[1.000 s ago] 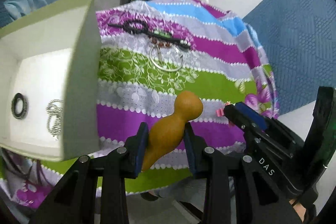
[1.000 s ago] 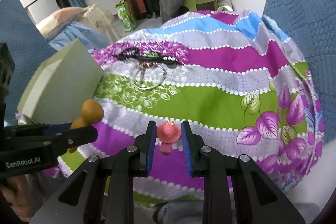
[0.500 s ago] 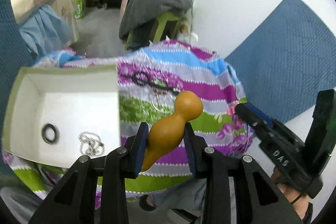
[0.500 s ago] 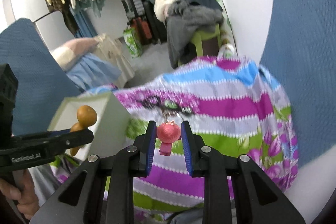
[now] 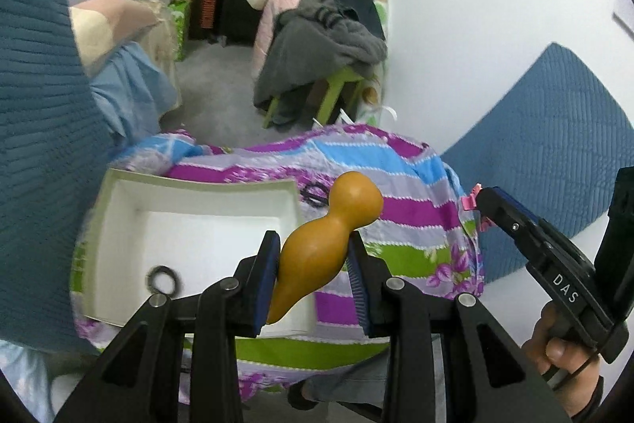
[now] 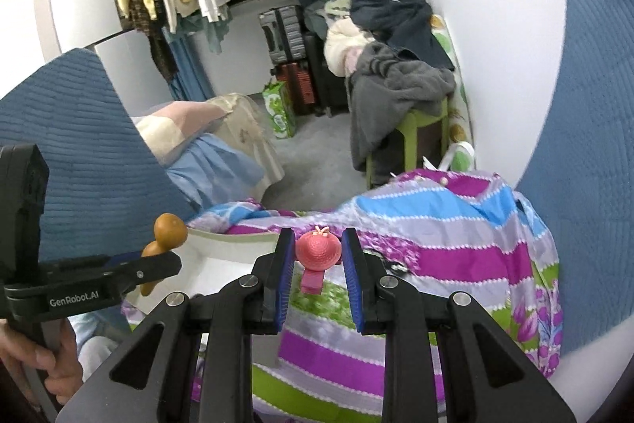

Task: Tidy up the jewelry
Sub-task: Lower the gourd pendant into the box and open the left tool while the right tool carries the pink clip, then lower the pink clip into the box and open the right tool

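- The left gripper (image 5: 313,278) sat at the lower centre of the left wrist view, its blue pads clamped on the fat lower body of an orange-brown gourd (image 5: 325,244).
- The gourd leaned up and to the right, with its round head well above the pads.
- Behind it, at centre left of that view, a white box (image 5: 119,224) lay open on the striped cloth (image 5: 416,213) covering the surface.
- A dark ring (image 5: 162,278) lay on the box floor near its lower left corner, apart from the gourd.
- Dark jewelry (image 5: 313,193) lay on the cloth just beyond the box's right wall, partly hidden by the gourd's head; I could not tell what kind it was.
- The right gripper (image 6: 317,276) sat at the lower centre of the right wrist view, its pads closed on a small pink hat-shaped clip (image 6: 317,252).
- The clip's round brim stood between the pad tips and its flat tab hung below.
- In the right wrist view the left gripper appeared at the left edge, side on, held by a hand (image 6: 43,359), with the gourd poking up above it.
- In the left wrist view the right gripper showed at the right edge, the pink clip at its tip, above the cloth's right edge.
- A chair heaped with grey clothes (image 6: 396,90) stood beyond the surface in the upper centre.
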Demonstrator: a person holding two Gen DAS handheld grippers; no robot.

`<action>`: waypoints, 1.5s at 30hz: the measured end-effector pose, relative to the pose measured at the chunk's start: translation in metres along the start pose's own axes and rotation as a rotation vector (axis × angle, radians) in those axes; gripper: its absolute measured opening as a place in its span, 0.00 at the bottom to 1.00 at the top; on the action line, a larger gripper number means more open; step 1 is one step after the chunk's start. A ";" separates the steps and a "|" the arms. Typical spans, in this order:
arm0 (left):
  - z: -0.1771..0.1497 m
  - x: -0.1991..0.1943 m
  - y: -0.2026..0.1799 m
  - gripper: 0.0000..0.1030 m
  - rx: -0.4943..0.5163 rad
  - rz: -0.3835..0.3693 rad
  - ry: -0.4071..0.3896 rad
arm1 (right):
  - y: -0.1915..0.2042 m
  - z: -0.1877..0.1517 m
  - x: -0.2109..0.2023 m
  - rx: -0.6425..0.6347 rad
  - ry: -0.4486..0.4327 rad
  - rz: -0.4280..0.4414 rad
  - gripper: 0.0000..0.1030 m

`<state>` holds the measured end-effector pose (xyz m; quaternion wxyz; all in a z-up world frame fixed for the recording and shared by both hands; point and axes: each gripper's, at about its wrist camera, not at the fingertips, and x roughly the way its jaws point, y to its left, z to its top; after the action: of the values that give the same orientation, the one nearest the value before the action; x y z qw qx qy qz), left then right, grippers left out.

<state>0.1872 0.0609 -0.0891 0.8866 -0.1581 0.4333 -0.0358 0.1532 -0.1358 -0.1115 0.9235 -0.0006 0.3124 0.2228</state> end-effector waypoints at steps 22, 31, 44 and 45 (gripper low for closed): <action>-0.010 0.060 0.148 0.33 -0.152 0.049 0.127 | 0.080 -0.035 0.115 -0.077 0.154 0.067 0.22; -0.021 0.112 0.168 0.33 -0.146 0.093 0.216 | 0.073 -0.064 0.165 -0.071 0.285 0.097 0.22; -0.011 0.090 0.150 0.55 -0.141 0.087 0.152 | 0.075 -0.051 0.151 -0.070 0.275 0.167 0.38; -0.010 0.084 0.148 0.62 -0.140 0.093 0.136 | 0.075 -0.048 0.145 -0.072 0.261 0.168 0.38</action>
<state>0.2209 0.1814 -0.2042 0.8424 -0.1967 0.5010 0.0252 0.1966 -0.0152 -0.2235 0.8524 -0.0364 0.4205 0.3085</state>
